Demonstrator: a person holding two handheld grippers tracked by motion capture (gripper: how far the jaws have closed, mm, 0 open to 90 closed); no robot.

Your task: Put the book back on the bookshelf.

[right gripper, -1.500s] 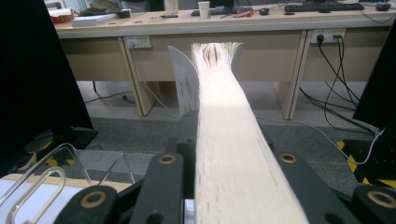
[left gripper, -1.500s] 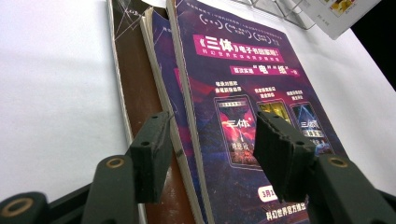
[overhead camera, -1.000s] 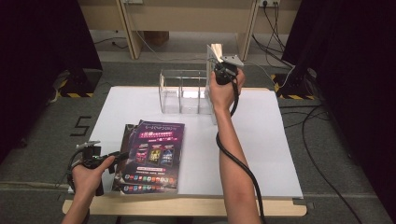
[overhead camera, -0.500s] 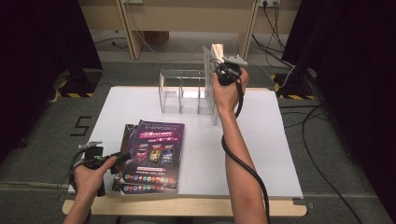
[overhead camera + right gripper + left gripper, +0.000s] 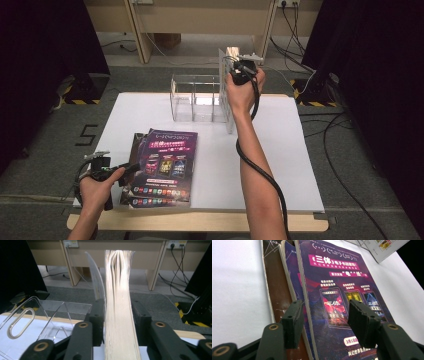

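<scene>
Right gripper (image 5: pixel 117 322) clamped on upright thick paperback book (image 5: pixel 120 302) beside clear acrylic rack (image 5: pixel 197 97) at tabletop's far edge — pages floppy, likely heavy. Grip near spine; left gripper (image 5: pixel 324 322) apart.

A clear acrylic divided rack (image 5: pixel 196 98) stands near the bench's (image 5: pixel 300 165) far edge. An upright pale-paged book (image 5: pixel 226 95) stands at the rack's right end. A stack of purple-covered paperback books (image 5: pixel 165 167) lies near the front-left corner.
</scene>
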